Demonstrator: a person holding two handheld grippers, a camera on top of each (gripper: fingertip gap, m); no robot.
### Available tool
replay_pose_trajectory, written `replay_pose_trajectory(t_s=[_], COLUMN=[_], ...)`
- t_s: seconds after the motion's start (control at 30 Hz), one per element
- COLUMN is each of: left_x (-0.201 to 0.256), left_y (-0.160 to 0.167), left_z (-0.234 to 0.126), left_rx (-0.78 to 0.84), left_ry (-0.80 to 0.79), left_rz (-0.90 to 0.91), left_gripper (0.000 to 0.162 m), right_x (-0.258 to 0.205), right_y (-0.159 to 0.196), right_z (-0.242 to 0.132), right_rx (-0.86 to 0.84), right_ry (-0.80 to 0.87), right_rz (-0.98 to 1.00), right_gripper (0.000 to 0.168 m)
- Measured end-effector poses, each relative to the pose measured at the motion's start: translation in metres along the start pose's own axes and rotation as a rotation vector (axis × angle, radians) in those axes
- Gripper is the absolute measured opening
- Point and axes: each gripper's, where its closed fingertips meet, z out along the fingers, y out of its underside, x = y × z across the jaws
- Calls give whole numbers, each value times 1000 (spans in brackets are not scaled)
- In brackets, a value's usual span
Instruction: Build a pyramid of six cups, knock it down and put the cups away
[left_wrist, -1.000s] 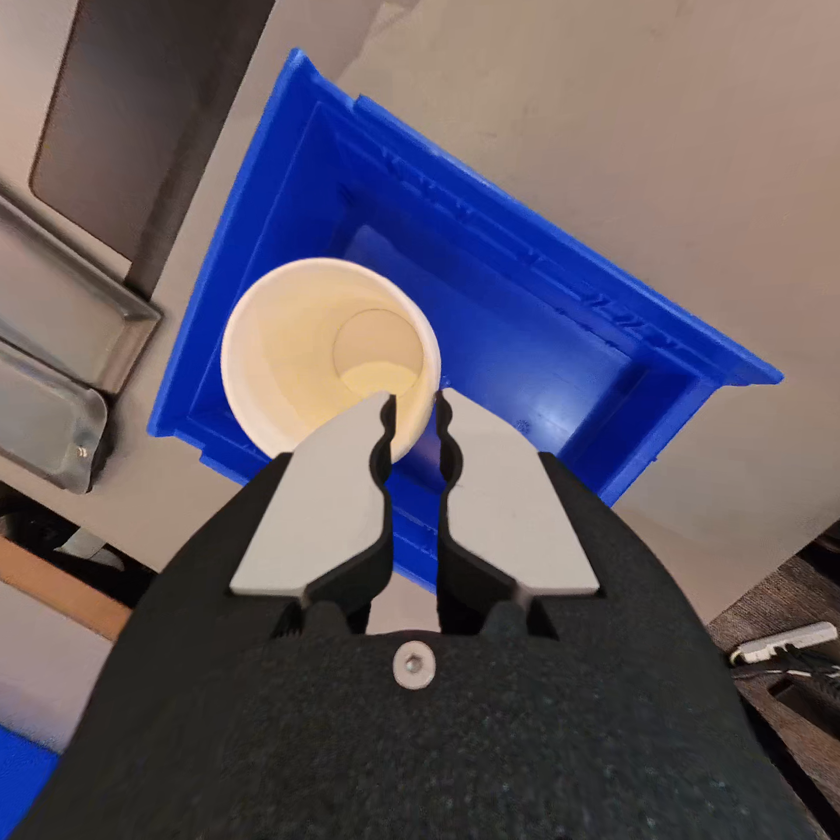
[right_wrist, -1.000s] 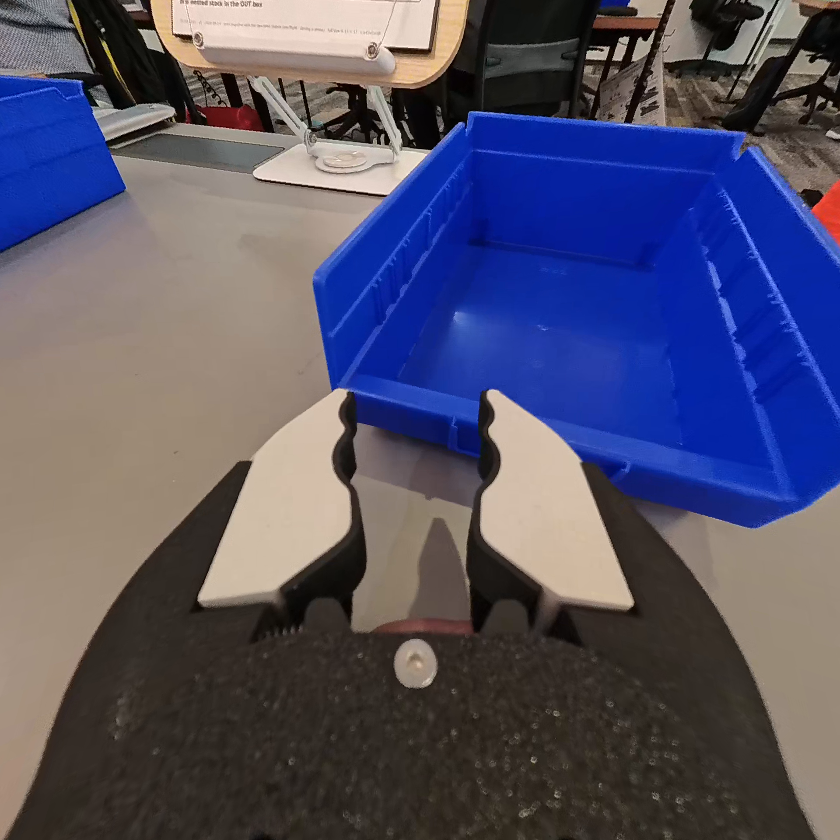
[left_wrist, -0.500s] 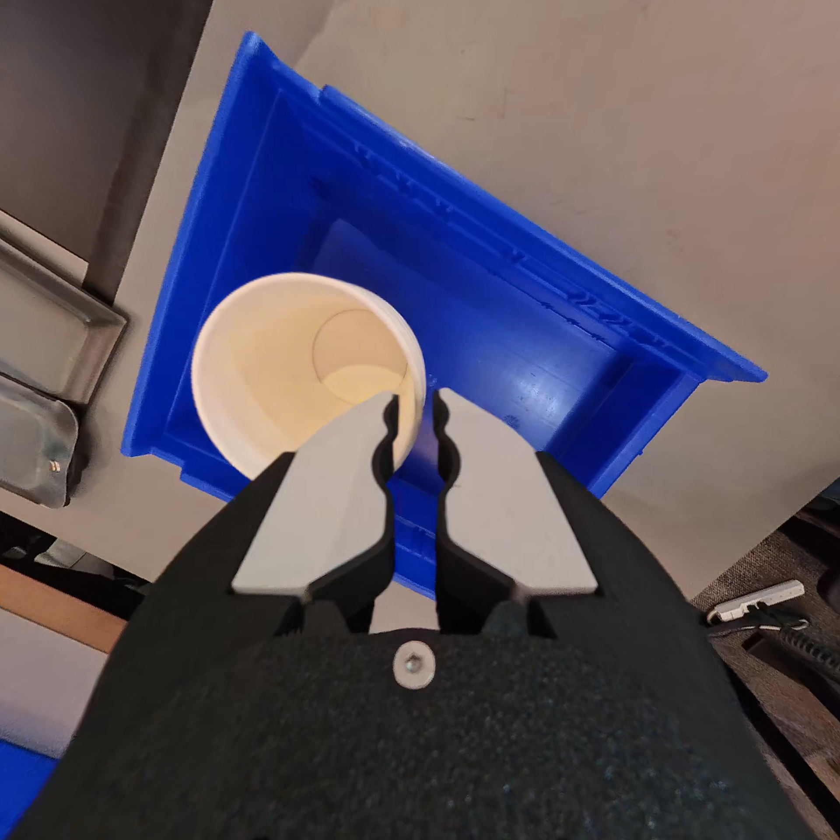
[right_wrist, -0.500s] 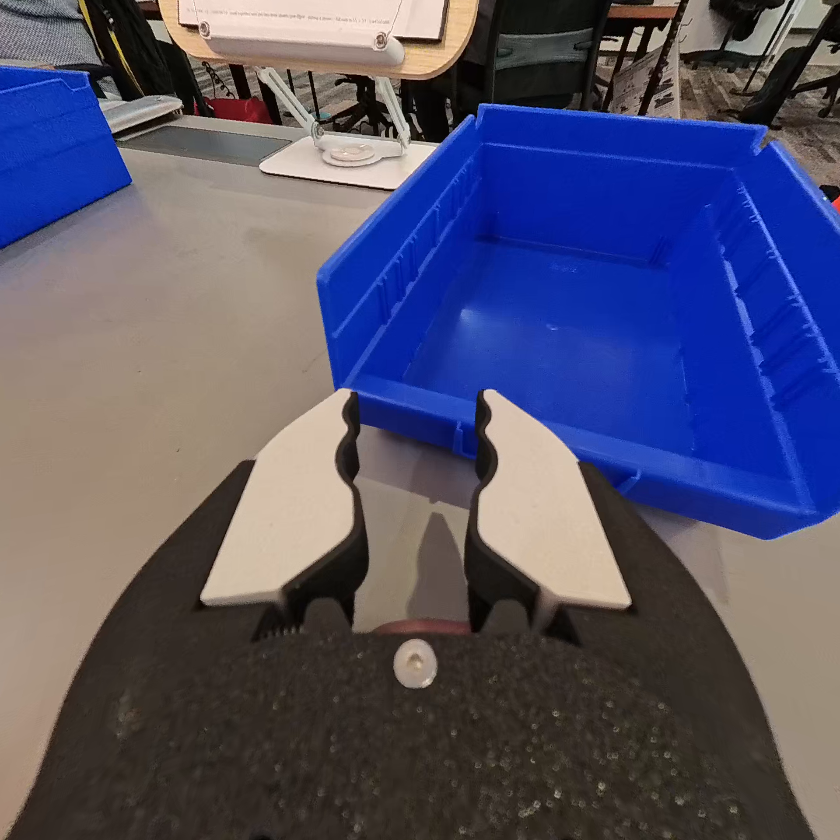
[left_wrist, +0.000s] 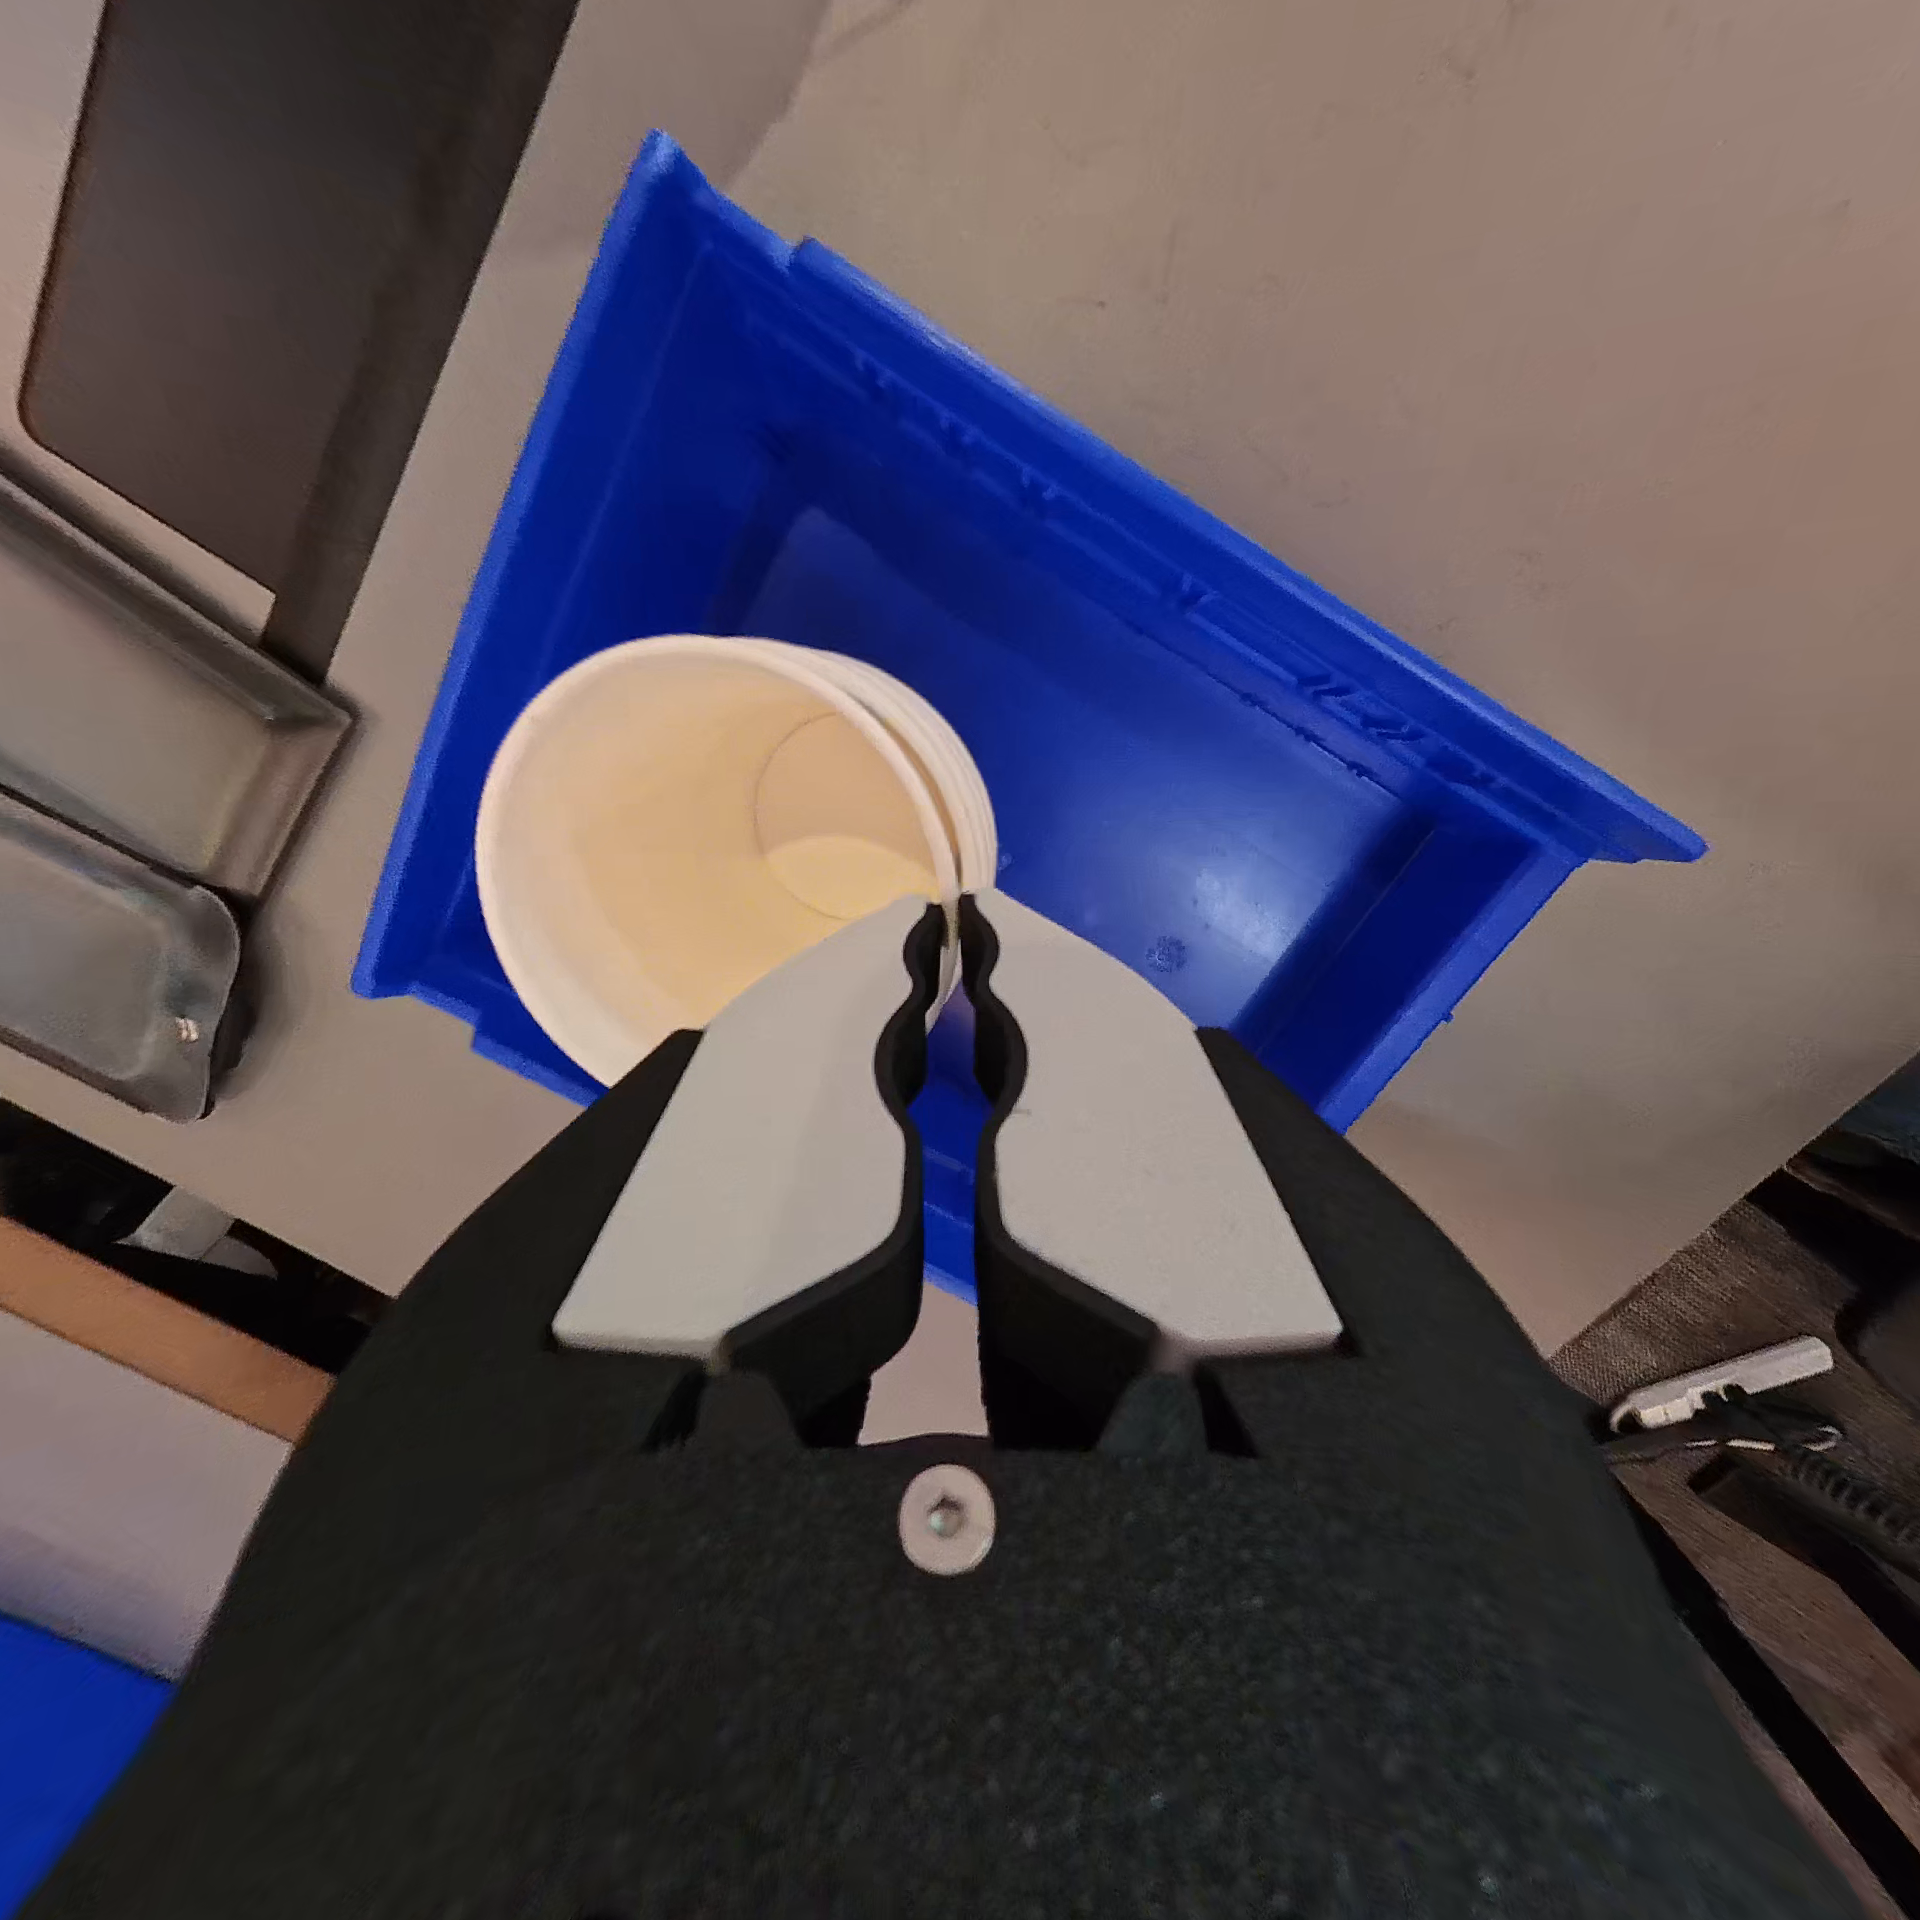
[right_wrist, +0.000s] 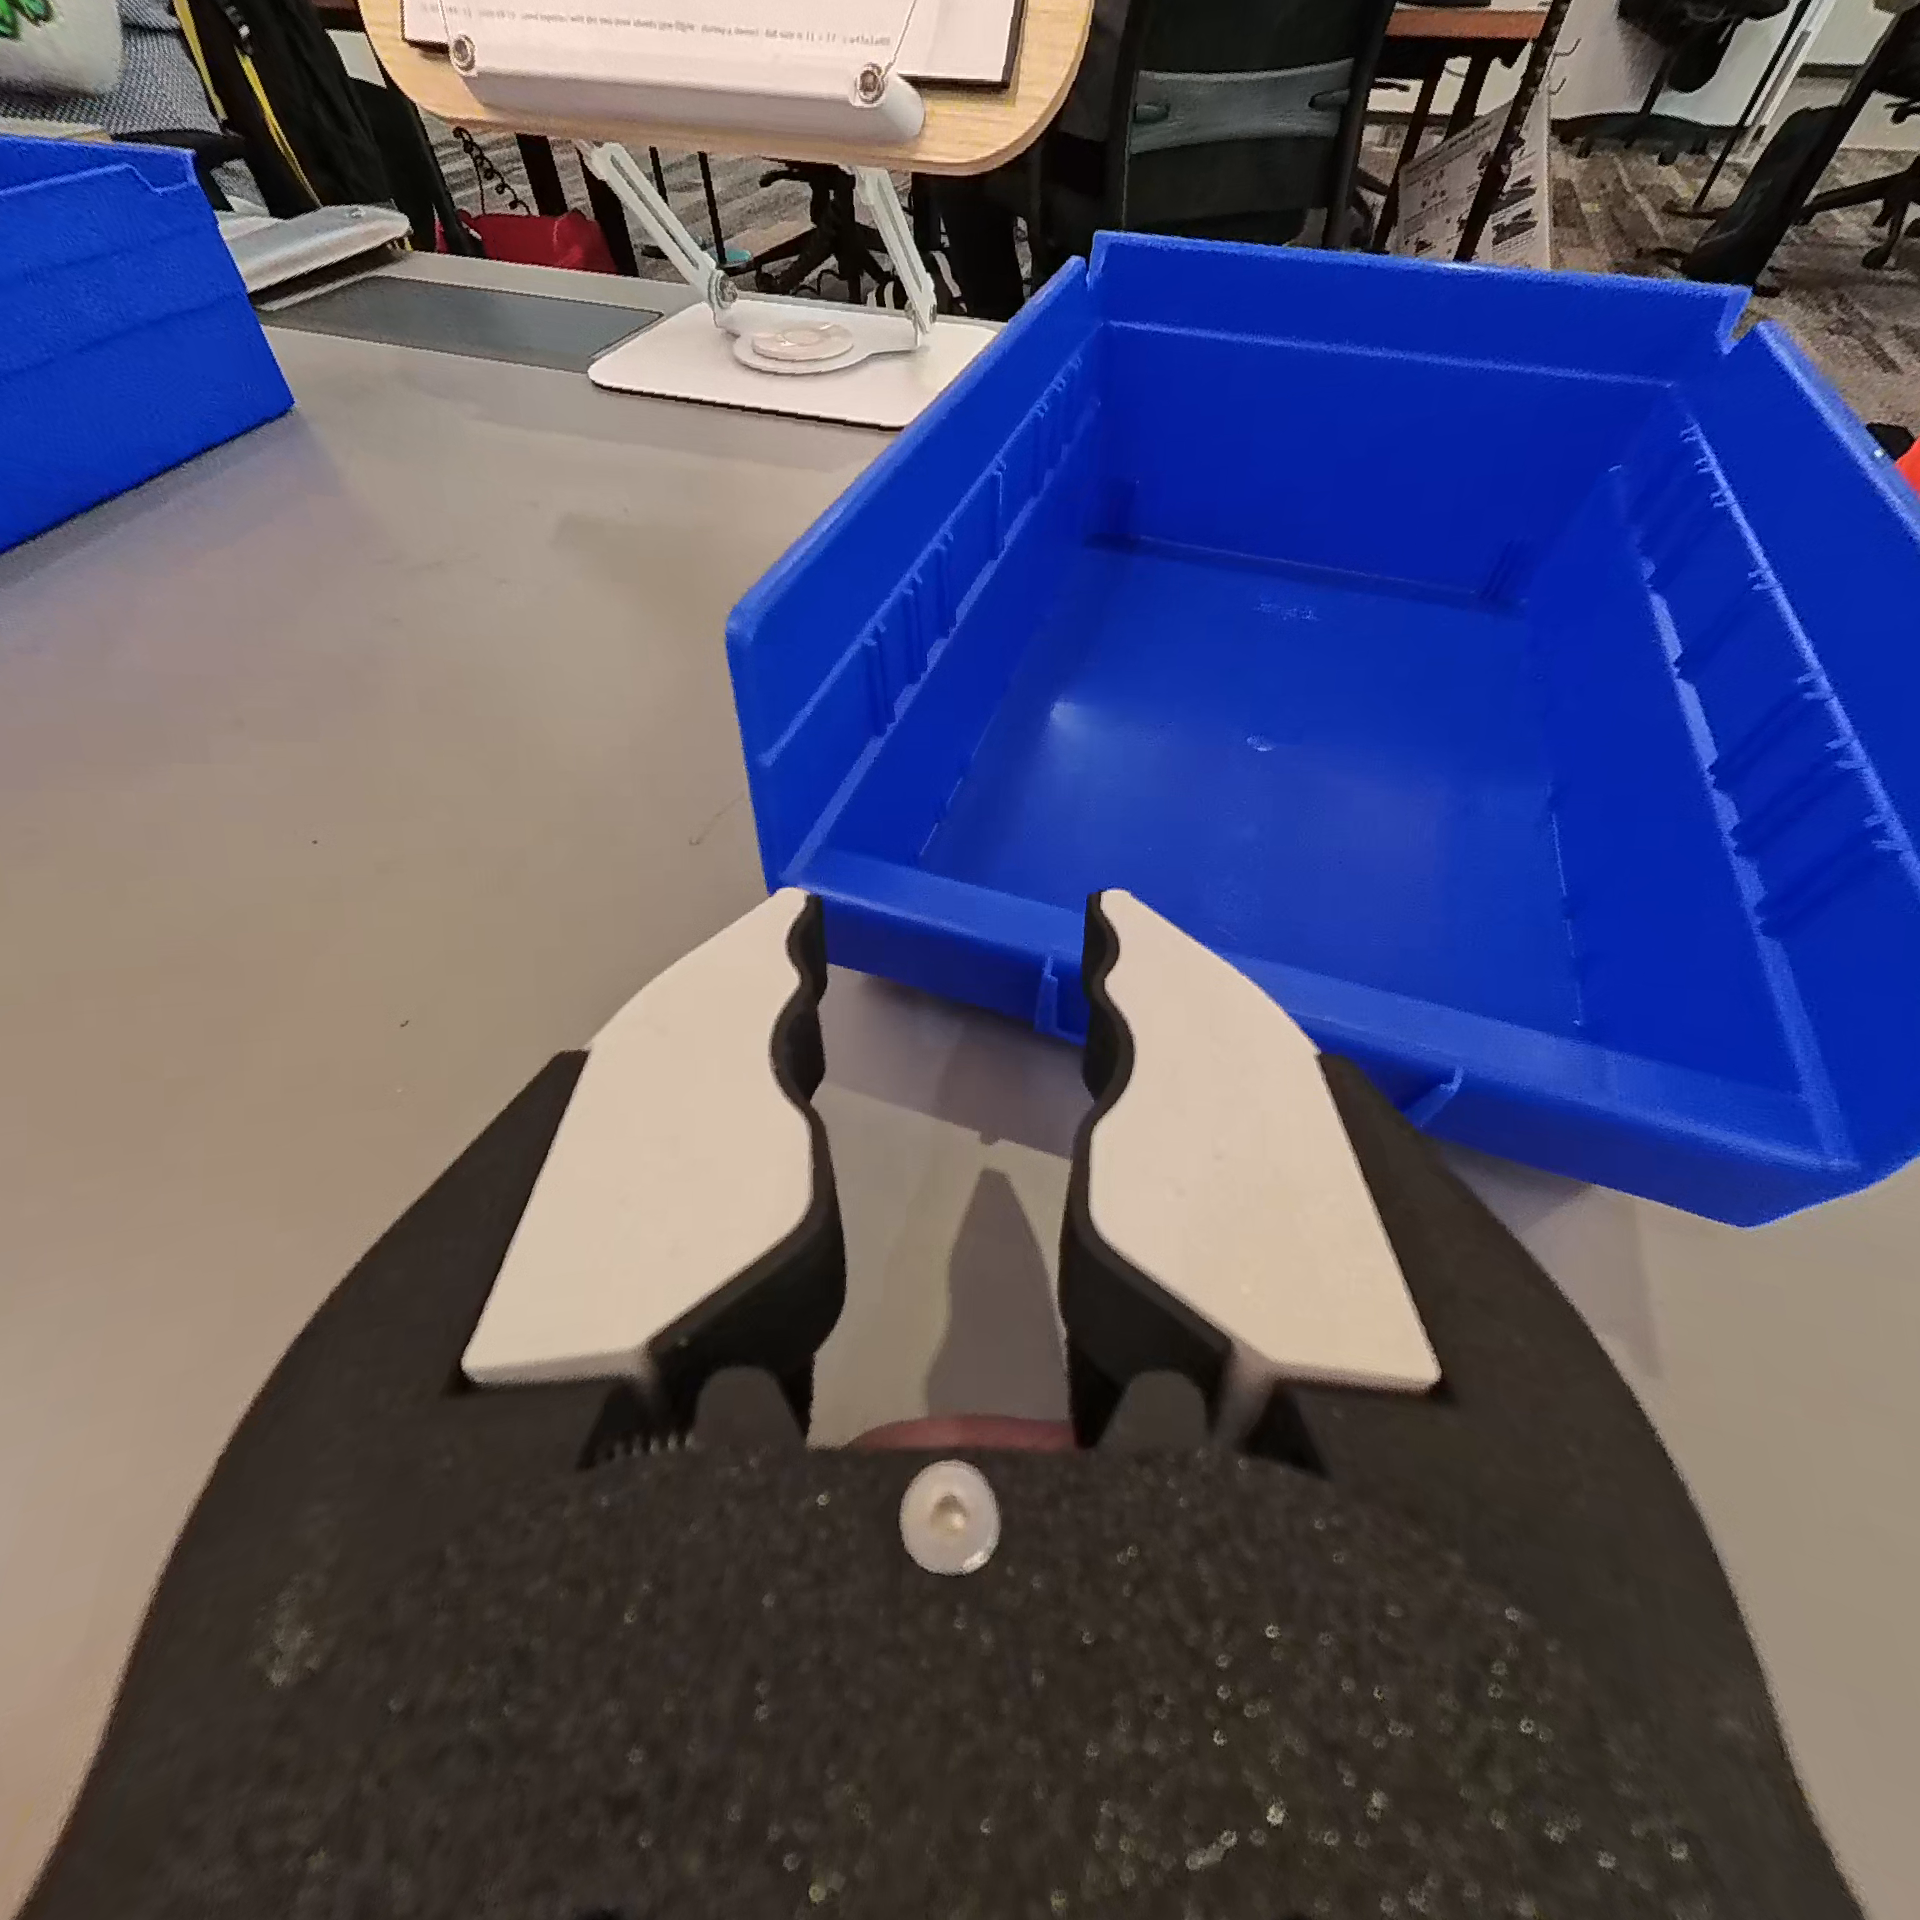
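**Overhead, a nested cup stack pinched above the blue bin**

Left wrist view: the left gripper (left_wrist: 951, 914) looks straight down, its grey fingers closed on the wall of a nested stack of white paper cups (left_wrist: 717, 852), several rims showing at the stack's right edge. The stack's mouth faces the camera, its long axis running away toward the table and leaning to the right. Behind it lies an open blue plastic bin (left_wrist: 1143, 582), set diagonally from upper left to right of centre on the grey tabletop (left_wrist: 1403, 260). A dark inset panel (left_wrist: 239, 270) and a metal tray (left_wrist: 114, 966) fill the left edge; cables lie on the floor at lower right.

Right wrist view: the right gripper (right_wrist: 951, 914) sits low over the table (right_wrist: 364, 779), fingers parted with nothing between them. Just beyond its tips stands a blue bin (right_wrist: 1351, 748), open and bare inside. A second blue bin (right_wrist: 114, 343) occupies the upper left, and a white stand with a wooden board (right_wrist: 790, 343) the top centre.
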Motion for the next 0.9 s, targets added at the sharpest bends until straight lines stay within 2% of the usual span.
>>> replay_pose_trajectory(t_s=[0.17,0.33,0.53,0.6,0.73,0.9], left_x=[-7,-5,27,47,94,142], left_y=[-9,-25,-46,-59,-92,-142], left_z=[-37,-102,-178,-194,-199,-174], left_rx=[32,138,332,422,575,648], left_ry=[-71,-153,-171,-151,-22,108], left_rz=[17,42,106,144,217,285], left_gripper=[3,2,2,3,3,2], right_x=[-2,-17,-61,-88,-151,-214], right_y=[-3,-11,-30,-39,-61,-113], right_z=[-1,-4,-6,-3,7,28], right_rx=[12,62,140,156,212,424], right_ry=[-4,-67,-256,-372,-607,-841], right_rz=[-8,-36,-81,-27,157,506], right_gripper=[46,47,51,59,76,78])
